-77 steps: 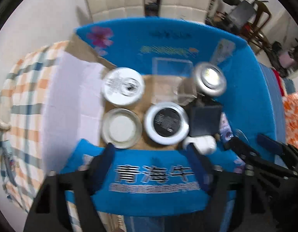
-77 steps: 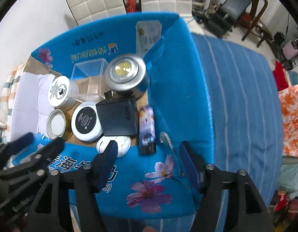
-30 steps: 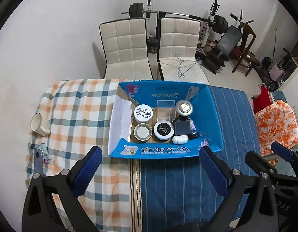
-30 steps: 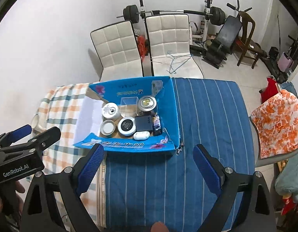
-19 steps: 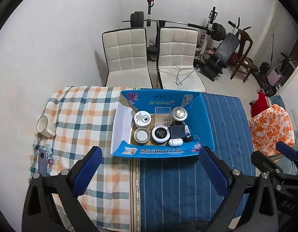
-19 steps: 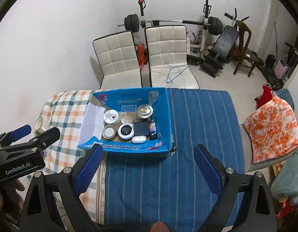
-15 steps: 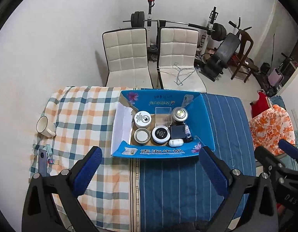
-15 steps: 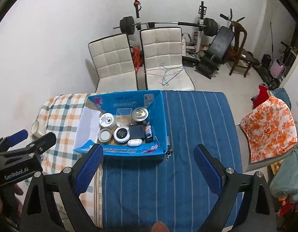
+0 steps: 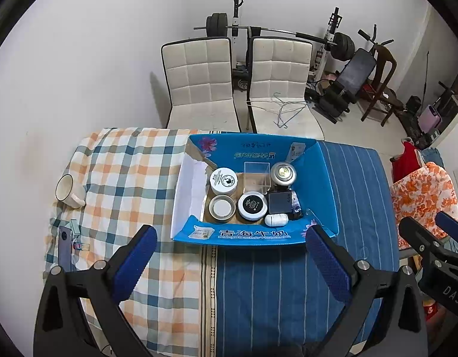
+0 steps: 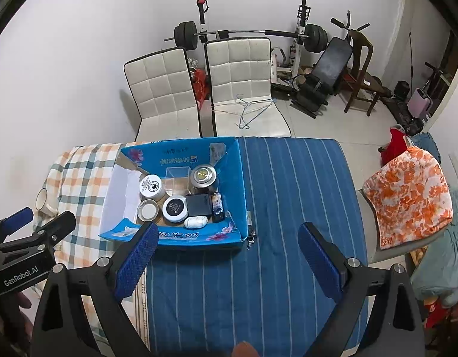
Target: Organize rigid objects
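The left gripper (image 9: 230,264) hangs high above the table (image 9: 288,282) with its blue-padded jaws spread wide and nothing between them; the right gripper (image 10: 226,255) is likewise wide open and empty, held to the right of the left one. The table wears an orange-and-teal checked cloth (image 9: 125,172) on its left half and a blue striped cloth (image 10: 288,193) on its right. An open blue cardboard box printed with flowers and white lettering (image 9: 255,233) stands across the seam of the two cloths, toward the far side. Inside it, the far row holds a white round tub with a printed lid (image 9: 223,180) at left, a clear plastic square box (image 9: 256,175) in the middle and a silver round push-light (image 9: 283,173) at right. The near row holds a shallow silver tin with a white inside (image 9: 222,208), a round white jar with a black lid (image 9: 252,205), a black square case (image 9: 280,201) and a small white oval case (image 9: 276,219) just in front of it. A narrow dark printed packet (image 10: 217,206) lies along the right wall. On the checked cloth, well left of the box, a white mug (image 9: 67,191) lies near the edge, and a grey phone (image 9: 64,248) rests nearer. A small metal keyring (image 10: 250,235) lies on the striped cloth just beside the box's near right corner. Two white padded chairs (image 9: 238,83) stand beyond the table
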The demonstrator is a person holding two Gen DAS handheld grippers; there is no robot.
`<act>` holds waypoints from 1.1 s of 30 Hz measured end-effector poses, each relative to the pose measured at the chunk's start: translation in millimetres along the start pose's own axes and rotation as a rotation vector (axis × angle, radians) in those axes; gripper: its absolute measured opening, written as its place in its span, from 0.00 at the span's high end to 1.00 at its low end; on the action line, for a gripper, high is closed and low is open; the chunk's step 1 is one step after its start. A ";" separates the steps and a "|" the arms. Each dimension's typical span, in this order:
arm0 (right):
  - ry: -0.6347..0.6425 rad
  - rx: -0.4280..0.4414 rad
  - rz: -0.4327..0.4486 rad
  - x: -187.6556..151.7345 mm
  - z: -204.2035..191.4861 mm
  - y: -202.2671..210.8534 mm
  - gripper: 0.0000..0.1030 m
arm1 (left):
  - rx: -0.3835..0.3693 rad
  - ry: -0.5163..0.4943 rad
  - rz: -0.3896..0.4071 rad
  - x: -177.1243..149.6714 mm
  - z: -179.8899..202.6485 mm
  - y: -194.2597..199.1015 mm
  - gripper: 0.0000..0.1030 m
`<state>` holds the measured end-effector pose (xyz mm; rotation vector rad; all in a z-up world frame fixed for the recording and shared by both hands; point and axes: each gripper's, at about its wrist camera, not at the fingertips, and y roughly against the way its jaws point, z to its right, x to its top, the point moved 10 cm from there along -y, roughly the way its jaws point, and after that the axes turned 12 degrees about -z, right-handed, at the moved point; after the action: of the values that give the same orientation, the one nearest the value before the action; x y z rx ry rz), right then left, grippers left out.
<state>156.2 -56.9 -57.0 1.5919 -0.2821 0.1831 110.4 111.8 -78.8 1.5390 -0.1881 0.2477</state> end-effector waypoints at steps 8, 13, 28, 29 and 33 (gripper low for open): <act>0.004 -0.002 0.005 2.7 -2.3 -2.8 0.06 | -0.001 0.000 -0.001 -0.4 -0.7 -1.2 0.00; 0.001 0.000 0.002 2.5 -2.6 -2.6 0.06 | 0.003 0.003 0.001 0.2 -1.3 -2.3 0.00; 0.012 0.001 -0.010 -2.6 -3.9 -10.1 0.06 | 0.005 0.004 -0.005 -1.7 -7.1 -9.3 0.00; 0.013 0.000 -0.011 -2.7 -3.8 -10.4 0.06 | 0.005 0.005 -0.005 -1.3 -6.8 -9.4 0.00; 0.010 0.004 -0.009 -2.4 -4.1 -10.0 0.06 | 0.006 0.007 -0.018 -3.5 -9.6 -12.5 0.00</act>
<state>157.0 -52.5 -67.1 1.5952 -0.2671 0.1848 110.1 121.1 -92.0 1.5451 -0.1680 0.2401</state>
